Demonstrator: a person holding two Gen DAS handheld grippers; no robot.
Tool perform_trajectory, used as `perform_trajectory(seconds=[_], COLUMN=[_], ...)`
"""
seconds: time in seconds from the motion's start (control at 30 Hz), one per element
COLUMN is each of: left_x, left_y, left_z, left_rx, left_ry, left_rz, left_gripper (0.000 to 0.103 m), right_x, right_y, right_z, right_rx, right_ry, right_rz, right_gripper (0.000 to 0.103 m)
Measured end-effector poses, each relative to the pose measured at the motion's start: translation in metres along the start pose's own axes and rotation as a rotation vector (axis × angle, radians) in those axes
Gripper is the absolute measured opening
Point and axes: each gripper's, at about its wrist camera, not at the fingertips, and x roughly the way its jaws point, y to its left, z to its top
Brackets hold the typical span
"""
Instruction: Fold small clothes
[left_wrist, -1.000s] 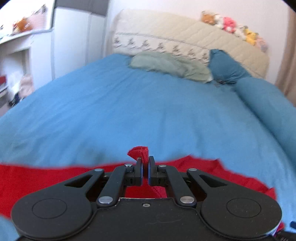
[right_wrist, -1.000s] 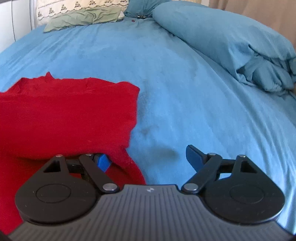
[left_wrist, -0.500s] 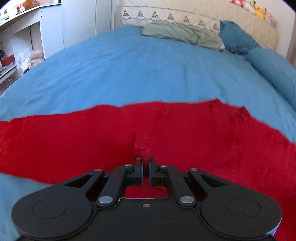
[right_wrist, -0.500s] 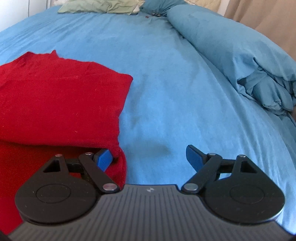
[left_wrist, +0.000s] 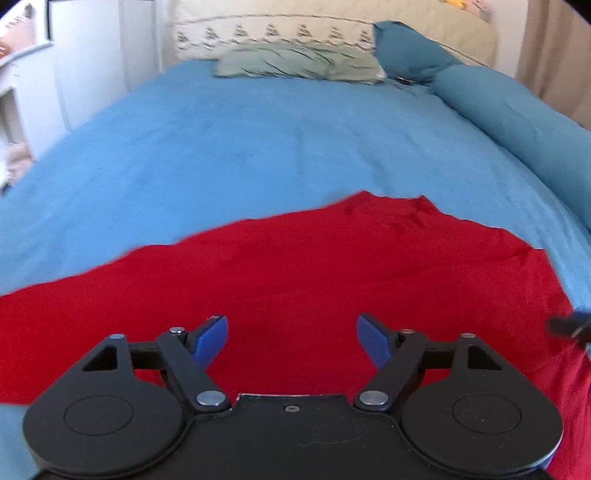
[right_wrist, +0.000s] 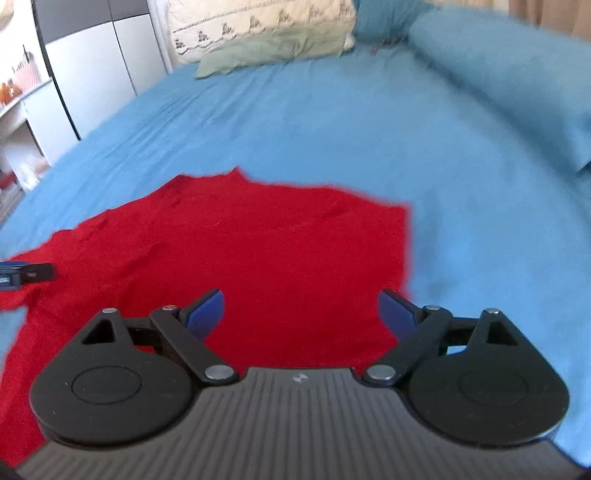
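Observation:
A red garment (left_wrist: 295, 269) lies spread on the blue bed sheet (left_wrist: 240, 147), folded over itself; it also shows in the right wrist view (right_wrist: 258, 251). My left gripper (left_wrist: 292, 334) is open and empty just above the cloth, its blue pads apart. My right gripper (right_wrist: 301, 314) is open and empty over the garment's right part, near its right edge. A tip of the right gripper shows at the right edge of the left wrist view (left_wrist: 569, 326), and a tip of the left gripper at the left edge of the right wrist view (right_wrist: 26, 273).
A green pillow (left_wrist: 299, 64) and a patterned cream headboard cushion (left_wrist: 277, 31) lie at the head of the bed. A rolled blue duvet (right_wrist: 517, 74) runs along the right side. White furniture (right_wrist: 92, 74) stands to the left.
My left gripper has opened and let go of the red cloth, which now lies flat. My right gripper has shifted left, over the garment.

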Motion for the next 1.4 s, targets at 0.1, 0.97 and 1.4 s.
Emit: perform_trajectory(seconds=[0.1,0.97,1.4], left_x=[0.022,0.045,-0.103], left_y=[-0.007,-0.004,0.051], left_z=[-0.001,-0.006,0.042], left_rx=[0.017,0.027,-0.172], left_ry=[0.034,0.058,-0.036], left_rz=[0.009,0.032,0.094], left_gripper=[0.081,0.090,0.100], right_x=[0.010,0.083,-0.062], right_y=[-0.019,-0.036,0.085], right_z=[-0.016,0.057,0.084], right_rx=[0.046,-0.034,-0.105], right_ry=[0.008,-0.058,-0.134], right_rz=[-0.053,-0.053,0.008], right_gripper=[0.103,0.103,0.103])
